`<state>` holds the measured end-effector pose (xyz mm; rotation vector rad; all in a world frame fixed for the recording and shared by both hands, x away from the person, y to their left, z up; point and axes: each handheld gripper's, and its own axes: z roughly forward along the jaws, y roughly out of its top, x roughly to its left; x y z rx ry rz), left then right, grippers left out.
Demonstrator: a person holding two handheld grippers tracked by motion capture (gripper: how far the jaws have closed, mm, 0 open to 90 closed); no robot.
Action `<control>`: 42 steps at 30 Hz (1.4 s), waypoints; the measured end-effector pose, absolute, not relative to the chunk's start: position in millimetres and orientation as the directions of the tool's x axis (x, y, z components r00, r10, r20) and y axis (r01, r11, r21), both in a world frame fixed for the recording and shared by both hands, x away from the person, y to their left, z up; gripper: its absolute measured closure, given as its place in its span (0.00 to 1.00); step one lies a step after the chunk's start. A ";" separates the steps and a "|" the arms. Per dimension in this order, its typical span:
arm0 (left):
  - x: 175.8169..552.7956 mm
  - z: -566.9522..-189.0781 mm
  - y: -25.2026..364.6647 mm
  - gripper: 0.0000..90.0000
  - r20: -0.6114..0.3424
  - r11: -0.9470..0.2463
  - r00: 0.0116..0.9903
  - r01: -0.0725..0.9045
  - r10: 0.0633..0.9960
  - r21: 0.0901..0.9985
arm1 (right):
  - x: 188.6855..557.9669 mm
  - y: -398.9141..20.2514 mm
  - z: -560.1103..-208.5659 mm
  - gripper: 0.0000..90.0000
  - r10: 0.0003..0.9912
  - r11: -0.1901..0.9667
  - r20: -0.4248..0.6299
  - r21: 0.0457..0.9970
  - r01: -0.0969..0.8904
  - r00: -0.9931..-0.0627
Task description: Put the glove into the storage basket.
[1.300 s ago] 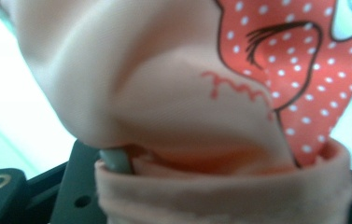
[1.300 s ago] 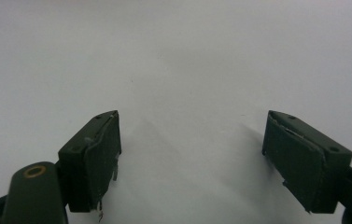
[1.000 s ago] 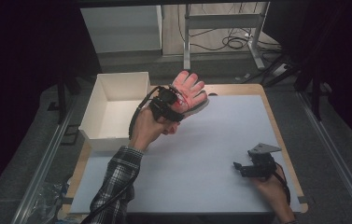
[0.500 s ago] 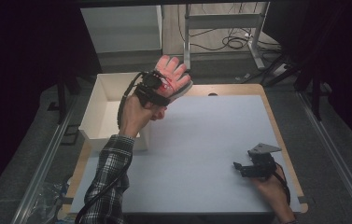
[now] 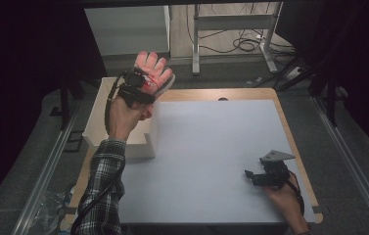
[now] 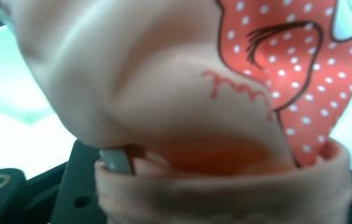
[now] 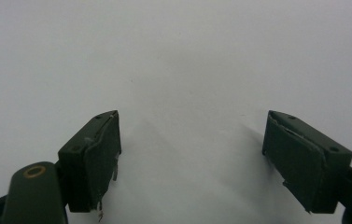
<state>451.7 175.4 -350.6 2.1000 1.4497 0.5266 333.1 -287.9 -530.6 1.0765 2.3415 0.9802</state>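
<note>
1. The pink glove (image 5: 153,73) sits in the upper left of the high view, held up above the far edge of the white box (image 5: 100,110); its fingers point toward the top of the frame.
2. In the left gripper view the glove (image 6: 173,93) shows a red, white-dotted print, and its cuff bunches at the bottom of the frame.
3. The left gripper (image 5: 135,85) has its jaws clamped tight on the glove.
4. The right gripper (image 5: 265,175) rests at the lower right on the white tabletop (image 5: 211,142), well apart from the glove.
5. Its jaws stand wide apart with nothing between them; in the right gripper view (image 7: 192,158) bare tabletop shows between them.
</note>
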 end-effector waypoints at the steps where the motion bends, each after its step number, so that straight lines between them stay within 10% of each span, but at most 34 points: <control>1: 451.8 -352.3 179.1 0.53 0.017 -0.275 0.338 0.735 0.941 0.620 | 333.1 -287.8 -530.6 0.22 0.773 0.462 -0.050 0.728 0.506 -0.633; 42: 487.6 -461.8 209.8 0.48 -0.009 -0.106 0.126 0.869 0.992 0.484 | 333.0 -287.9 -530.6 0.22 0.773 0.463 -0.052 0.728 0.506 -0.632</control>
